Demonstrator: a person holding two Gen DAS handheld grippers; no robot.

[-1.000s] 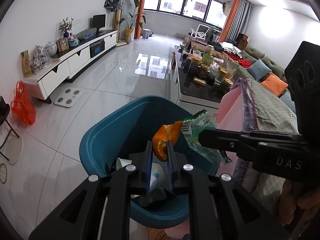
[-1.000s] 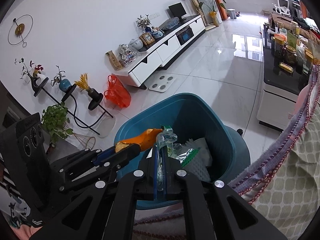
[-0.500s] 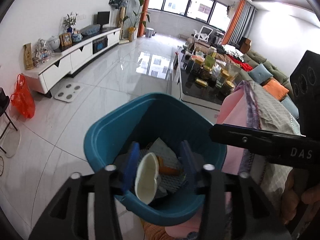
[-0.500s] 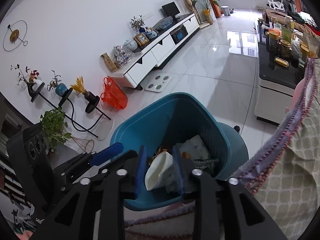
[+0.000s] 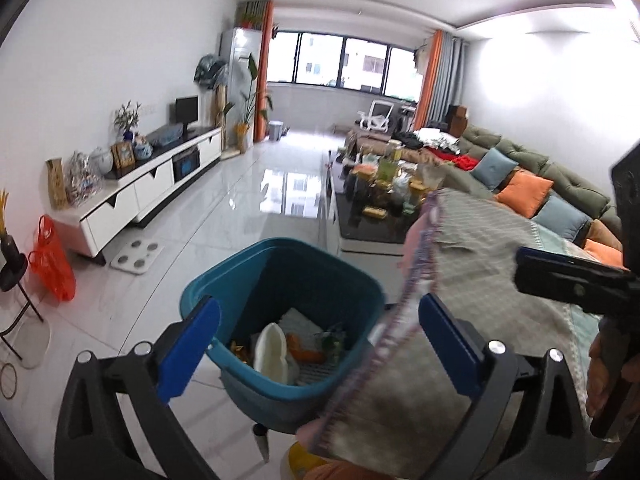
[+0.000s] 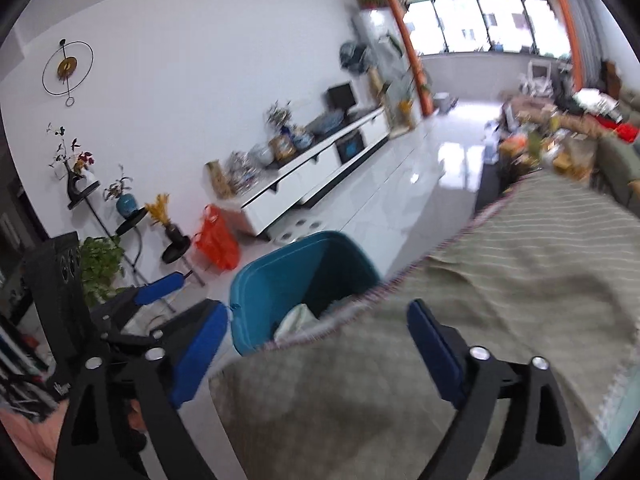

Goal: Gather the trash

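Now both grippers point forward and downward toward one teal bin [image 5: 280, 280] standing on the white tiled floor [image 5: 224, 216]. The left gripper [image 5: 320, 344] has its two blue pads [image 5: 188, 350] far apart and its jaws are opening, with nothing pinched; through the gap the bin's inside shows, holding the trash: one white curved piece [image 5: 272, 350], one orange peel [image 5: 306, 350], and some green and gold wrappers too small to count. The right gripper [image 6: 316, 350] is likewise opening, its pads [image 6: 196, 354] spread wide and empty; between them lie the bin's rim [image 6: 280, 260] and a grey-green patterned cloth [image 6: 520, 280] with a purple fringed edge, which covers part of the bin's opening in that view. In the left wrist view a hand [image 5: 608, 368] grips the right gripper's handle at the far right edge. Each camera sees one finger of the other gripper. One orange plastic bag [image 5: 52, 268] sits on the floor near a white low cabinet [image 5: 140, 196], and one white scale [image 5: 136, 254] lies beside it.
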